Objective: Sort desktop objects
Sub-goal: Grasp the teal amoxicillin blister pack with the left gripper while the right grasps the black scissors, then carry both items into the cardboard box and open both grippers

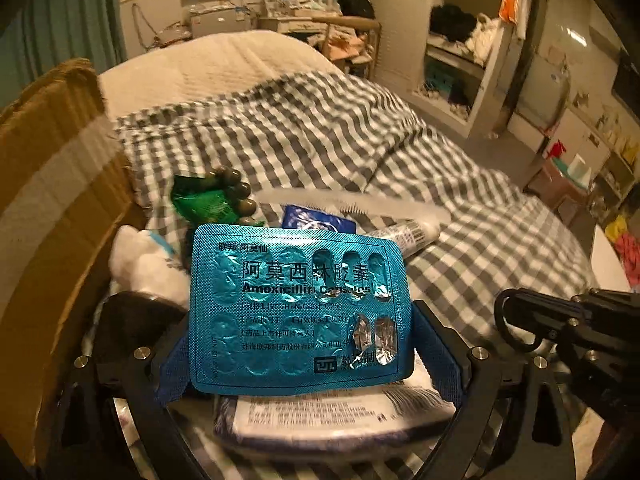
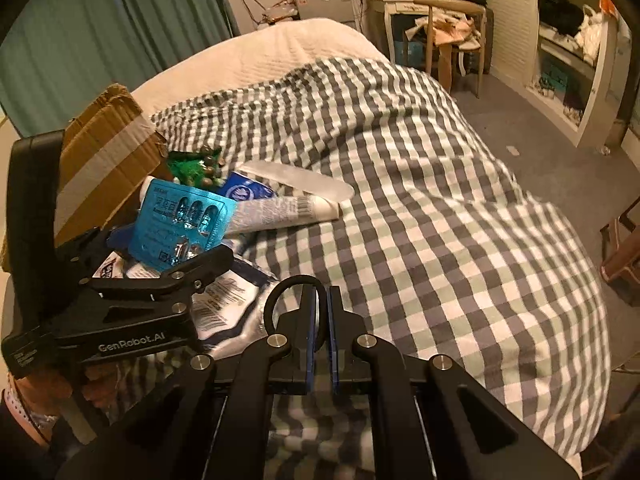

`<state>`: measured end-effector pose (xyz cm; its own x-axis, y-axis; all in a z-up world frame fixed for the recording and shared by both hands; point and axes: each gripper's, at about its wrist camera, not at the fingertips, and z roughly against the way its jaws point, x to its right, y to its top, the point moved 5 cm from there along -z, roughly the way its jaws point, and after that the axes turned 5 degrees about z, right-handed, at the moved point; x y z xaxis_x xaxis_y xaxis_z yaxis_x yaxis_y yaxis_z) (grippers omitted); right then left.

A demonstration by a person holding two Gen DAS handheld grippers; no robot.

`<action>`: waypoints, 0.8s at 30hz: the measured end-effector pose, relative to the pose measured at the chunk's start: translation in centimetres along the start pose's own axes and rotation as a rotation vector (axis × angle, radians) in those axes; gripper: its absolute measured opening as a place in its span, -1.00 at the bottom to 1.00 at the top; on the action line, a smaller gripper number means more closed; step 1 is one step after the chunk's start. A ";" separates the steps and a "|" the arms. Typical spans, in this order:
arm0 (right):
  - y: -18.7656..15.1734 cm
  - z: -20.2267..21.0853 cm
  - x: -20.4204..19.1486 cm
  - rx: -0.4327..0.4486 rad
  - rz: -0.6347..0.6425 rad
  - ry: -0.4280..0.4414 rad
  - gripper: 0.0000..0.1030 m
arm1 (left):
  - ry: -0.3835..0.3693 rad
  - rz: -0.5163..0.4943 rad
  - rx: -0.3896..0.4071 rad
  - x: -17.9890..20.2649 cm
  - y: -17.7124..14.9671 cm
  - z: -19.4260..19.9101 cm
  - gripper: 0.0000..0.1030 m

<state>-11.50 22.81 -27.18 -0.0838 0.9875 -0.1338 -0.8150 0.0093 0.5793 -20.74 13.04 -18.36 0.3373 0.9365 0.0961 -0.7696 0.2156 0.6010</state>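
Left gripper [image 1: 304,356] pinching teal "Amoxicillin Capsules" blister pack [image 1: 300,308]; right gripper [image 2: 322,320] clamping scissors [image 2: 276,304].

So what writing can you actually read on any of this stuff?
"Amoxicillin Capsules" and "阿莫西林胶囊": blue blister pack held in the left gripper.
"GenRobot.AI": left gripper body, seen from the right wrist.
Blister pack's fine print, tube and white packet: too blurred to read.
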 end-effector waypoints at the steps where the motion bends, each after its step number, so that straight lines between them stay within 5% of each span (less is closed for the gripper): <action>1: 0.1 0.3 -0.3 0.005 0.007 -0.004 -0.91 | 0.007 0.003 0.016 0.0 0.1 0.6 0.87; 12: 2.0 4.4 -3.5 0.066 0.069 -0.024 -0.91 | 0.094 0.021 0.168 -0.7 2.0 6.4 0.88; 18: 4.3 6.3 -5.9 0.104 0.120 -0.011 -0.91 | 0.086 0.133 0.250 -3.0 3.7 9.8 0.88; 24: 8.3 8.2 -9.0 0.162 0.183 0.033 -0.91 | 0.161 0.219 0.321 -6.1 6.6 13.6 0.88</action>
<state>-12.82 15.30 -14.51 -0.2422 0.9694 -0.0392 -0.6820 -0.1413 0.7176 -20.51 5.00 -4.16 0.0760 0.9873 0.1394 -0.5973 -0.0669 0.7993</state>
